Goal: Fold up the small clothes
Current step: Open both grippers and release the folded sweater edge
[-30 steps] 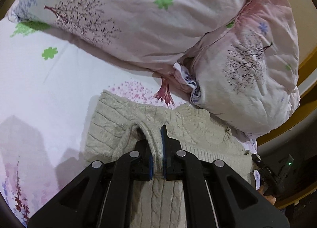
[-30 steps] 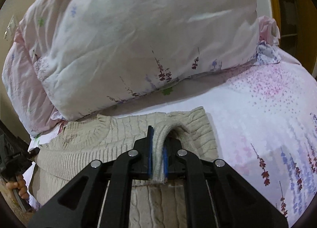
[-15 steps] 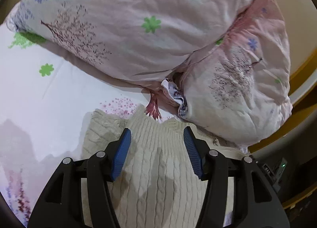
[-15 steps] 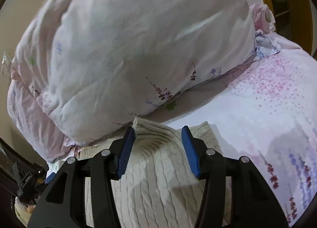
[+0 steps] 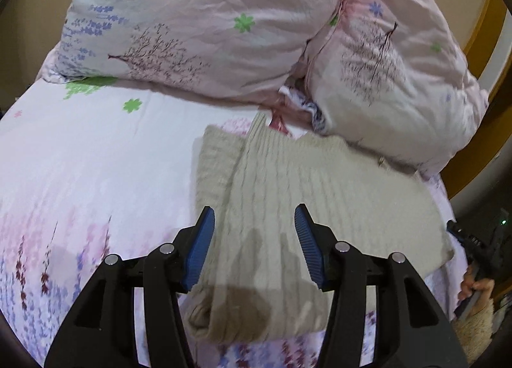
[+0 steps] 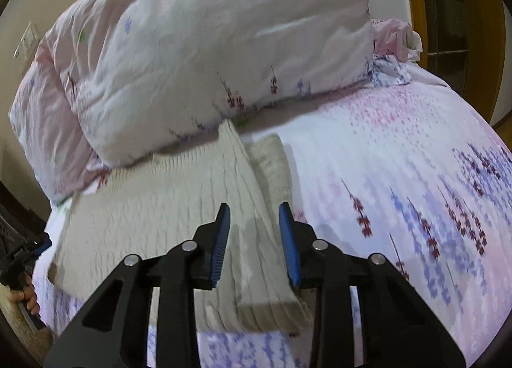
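Observation:
A cream cable-knit sweater [image 5: 288, 195] lies folded on the floral bedsheet [image 5: 96, 156], its far edge against the pillows. It also shows in the right wrist view [image 6: 179, 208]. My left gripper [image 5: 252, 233] is open and empty, raised above the sweater's near left part. My right gripper [image 6: 254, 227] is open and empty, above the sweater's near right edge. A folded-over sleeve strip [image 6: 243, 182] runs along the right side of the sweater.
Two large pink floral pillows [image 5: 224, 22] [image 6: 208, 47] stand behind the sweater. The sheet [image 6: 400, 182] stretches to the right. A wooden bed frame [image 5: 486, 86] edges the right side. A hand holding the other gripper [image 5: 476, 284] shows at lower right.
Both grippers were shut on the sweater's edge a second ago. They let go, opened, and pulled back and up; the sweater now lies flat, folded.

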A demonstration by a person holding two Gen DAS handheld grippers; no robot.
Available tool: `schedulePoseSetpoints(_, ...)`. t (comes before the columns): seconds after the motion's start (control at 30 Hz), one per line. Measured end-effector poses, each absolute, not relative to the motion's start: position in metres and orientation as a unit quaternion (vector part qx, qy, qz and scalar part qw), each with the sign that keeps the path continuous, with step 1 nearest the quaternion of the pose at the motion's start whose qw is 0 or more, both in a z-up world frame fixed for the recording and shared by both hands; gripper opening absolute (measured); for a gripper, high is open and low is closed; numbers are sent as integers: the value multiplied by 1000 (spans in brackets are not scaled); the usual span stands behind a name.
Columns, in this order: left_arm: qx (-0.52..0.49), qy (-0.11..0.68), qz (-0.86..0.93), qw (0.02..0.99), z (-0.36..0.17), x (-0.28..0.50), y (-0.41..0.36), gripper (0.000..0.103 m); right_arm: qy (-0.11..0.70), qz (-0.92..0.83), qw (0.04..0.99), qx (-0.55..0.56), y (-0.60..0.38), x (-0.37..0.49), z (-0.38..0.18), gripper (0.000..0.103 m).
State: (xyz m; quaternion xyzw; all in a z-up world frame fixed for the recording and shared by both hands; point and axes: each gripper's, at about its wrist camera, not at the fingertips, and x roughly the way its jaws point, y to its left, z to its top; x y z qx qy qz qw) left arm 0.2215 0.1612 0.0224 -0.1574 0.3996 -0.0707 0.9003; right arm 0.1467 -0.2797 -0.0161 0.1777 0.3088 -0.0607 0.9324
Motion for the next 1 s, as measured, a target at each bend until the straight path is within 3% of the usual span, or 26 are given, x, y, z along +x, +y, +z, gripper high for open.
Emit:
schedulePoseSetpoints(0.13,-165,416,-66,892,10,217,165,45,323,-58,931,160,-274,148,-23,26)
schedulePoseSetpoints(0.3,-156,423,-65,890,2,212,162,35,325,-64,933,138,-270,147,-27,12)
schedulePoseSetpoints(0.47,-157,431,-75,886,-3,211,160,9,306,-63,942,123,-265,138,-19,9)
schedulePoseSetpoints(1.0,-163,427,-119,881,-1,182,172,7,302,-86,943,113,-254,103,-11,9)
